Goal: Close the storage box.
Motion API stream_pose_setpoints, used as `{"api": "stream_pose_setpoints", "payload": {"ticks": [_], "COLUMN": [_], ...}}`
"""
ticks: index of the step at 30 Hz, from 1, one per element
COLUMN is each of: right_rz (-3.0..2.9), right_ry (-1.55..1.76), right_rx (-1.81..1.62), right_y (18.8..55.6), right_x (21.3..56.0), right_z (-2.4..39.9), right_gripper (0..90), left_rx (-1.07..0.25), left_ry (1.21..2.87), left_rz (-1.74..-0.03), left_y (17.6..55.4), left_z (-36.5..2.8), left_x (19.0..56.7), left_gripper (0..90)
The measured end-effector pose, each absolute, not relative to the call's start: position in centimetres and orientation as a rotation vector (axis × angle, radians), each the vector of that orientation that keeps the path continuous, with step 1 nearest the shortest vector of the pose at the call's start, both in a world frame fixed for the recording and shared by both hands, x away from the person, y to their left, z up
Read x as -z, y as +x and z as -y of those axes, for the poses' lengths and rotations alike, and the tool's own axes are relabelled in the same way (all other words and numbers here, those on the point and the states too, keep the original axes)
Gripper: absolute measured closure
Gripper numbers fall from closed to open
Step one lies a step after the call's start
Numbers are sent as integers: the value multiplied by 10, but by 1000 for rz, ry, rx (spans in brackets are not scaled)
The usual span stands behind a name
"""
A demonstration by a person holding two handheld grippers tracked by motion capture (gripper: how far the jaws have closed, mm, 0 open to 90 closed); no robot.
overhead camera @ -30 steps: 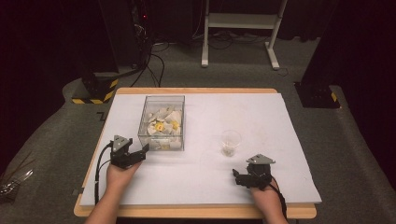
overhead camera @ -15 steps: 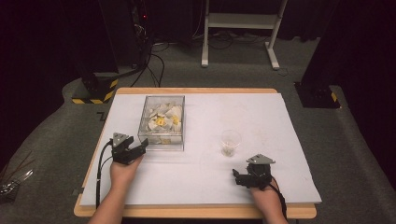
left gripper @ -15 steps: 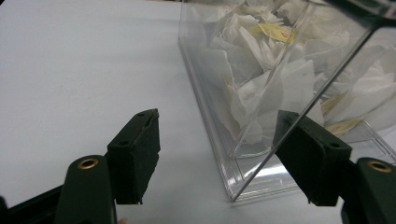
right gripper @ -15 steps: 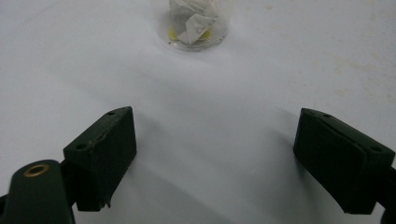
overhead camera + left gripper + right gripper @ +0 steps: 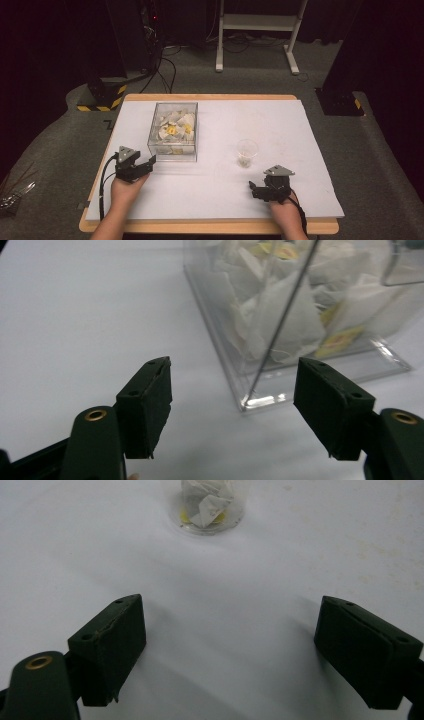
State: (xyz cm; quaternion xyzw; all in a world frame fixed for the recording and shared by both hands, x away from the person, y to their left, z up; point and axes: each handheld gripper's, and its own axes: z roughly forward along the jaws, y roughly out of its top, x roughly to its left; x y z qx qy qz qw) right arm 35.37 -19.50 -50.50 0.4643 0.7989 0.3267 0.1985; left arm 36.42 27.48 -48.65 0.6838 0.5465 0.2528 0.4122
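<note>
A white-covered table [image 5: 300,130] seen from above. At the left, the left gripper [image 5: 148,165] rests just beside the near left corner of a clear plastic box [image 5: 173,131] of tea bags [image 5: 175,129]; its jaws, which have just been narrowing, stand apart with nothing between them. Compared with a second ago, it sits slightly nearer that corner. Bare table lies between box and a small clear cup [image 5: 246,152] mid-table. At the right near edge, the right gripper [image 5: 253,188] gapes wide, empty, unmoved.
</note>
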Motion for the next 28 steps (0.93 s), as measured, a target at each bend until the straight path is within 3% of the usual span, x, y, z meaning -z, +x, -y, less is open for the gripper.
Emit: {"api": "stream_pose_setpoints", "payload": {"ticks": [10,15,20,28], "right_rz": [-2235,-2235,-2235,-2234], "right_ry": [1299,1299,1304,1303], "right_rx": [-914,-914,-913,-911], "right_y": [354,354,353,353], "right_x": [505,505,505,505], "right_z": [195,195,195,195], "right_gripper": [130,129,129,129], "left_rx": [-463,-476,-606,-608], "left_ry": [1890,1960,1985,1971], "left_rz": [-1363,-1360,-1302,-1307], "left_y": [333,313,301,299], "left_z": [-285,-292,-286,-287], "left_x": [494,501,509,510], "left_gripper": [263,257,256,258]}}
